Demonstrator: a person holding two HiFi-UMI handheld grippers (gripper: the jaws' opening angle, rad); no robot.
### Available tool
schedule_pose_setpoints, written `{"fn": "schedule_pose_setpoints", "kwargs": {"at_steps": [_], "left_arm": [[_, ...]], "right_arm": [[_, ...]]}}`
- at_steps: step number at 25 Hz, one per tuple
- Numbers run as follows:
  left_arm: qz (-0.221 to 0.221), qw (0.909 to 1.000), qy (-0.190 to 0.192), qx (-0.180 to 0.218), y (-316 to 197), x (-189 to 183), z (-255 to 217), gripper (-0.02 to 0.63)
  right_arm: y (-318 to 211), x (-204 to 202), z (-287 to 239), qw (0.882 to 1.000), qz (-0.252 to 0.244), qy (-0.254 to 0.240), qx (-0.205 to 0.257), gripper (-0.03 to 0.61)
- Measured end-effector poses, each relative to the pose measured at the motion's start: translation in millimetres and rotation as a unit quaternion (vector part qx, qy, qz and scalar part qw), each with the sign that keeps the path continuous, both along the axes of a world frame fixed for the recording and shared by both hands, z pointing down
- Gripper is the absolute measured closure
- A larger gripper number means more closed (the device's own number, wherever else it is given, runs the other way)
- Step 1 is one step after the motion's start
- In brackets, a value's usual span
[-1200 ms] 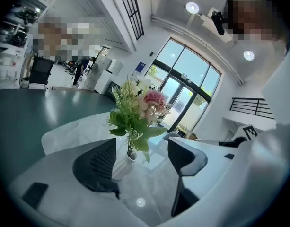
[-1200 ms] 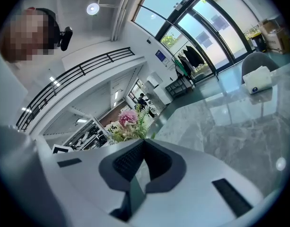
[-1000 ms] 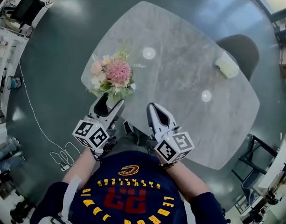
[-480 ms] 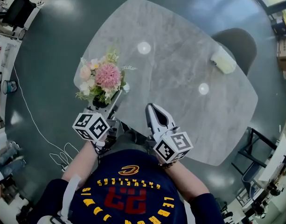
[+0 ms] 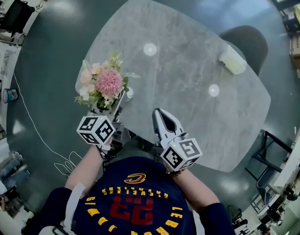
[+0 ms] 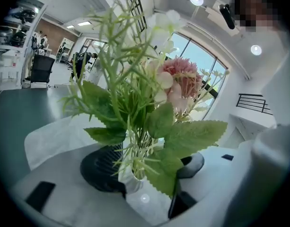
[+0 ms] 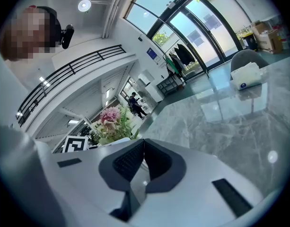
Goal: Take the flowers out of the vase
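A bouquet of pink and white artificial flowers (image 5: 109, 82) with green leaves stands in a small white vase (image 6: 129, 182) near the left edge of the grey marble table (image 5: 189, 82). My left gripper (image 5: 109, 109) reaches in under the blooms, and its jaws are closing with the vase and stems between them (image 6: 145, 174). The left pad lies close against the vase; the right pad stands apart behind a leaf. My right gripper (image 5: 157, 114) hovers over the table's near edge, shut and empty (image 7: 144, 143). The flowers (image 7: 111, 119) show to its left.
A white tissue pack (image 5: 232, 61) lies at the far right of the table, beside a grey chair (image 5: 247, 43). Two ceiling lights reflect on the tabletop. Cables trail on the dark floor at left (image 5: 61, 163).
My left gripper has moved forward and down under the bouquet, so its jaws now flank the vase. The right gripper has hardly shifted.
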State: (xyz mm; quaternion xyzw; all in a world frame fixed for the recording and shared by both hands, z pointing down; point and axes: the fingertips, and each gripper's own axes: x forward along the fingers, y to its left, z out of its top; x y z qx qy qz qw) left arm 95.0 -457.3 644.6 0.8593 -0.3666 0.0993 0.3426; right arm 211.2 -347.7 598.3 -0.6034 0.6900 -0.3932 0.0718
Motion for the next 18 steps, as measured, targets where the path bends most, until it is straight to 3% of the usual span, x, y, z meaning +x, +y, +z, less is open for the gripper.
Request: {"fn": "schedule_pose_setpoints", "kwargs": {"at_steps": [8,18], "left_arm": [[-0.003,0.9996,-0.018,0.019,3,1,0,0.503],[-0.004,0.9979,-0.024,0.061,7,1,-11,0.549]], "right_arm": [[6,2,5,1.0,-0.003,-0.002,-0.006,0.571],[13,1,0,1.0,-0.003,0.003,-0.005,0.571]]}}
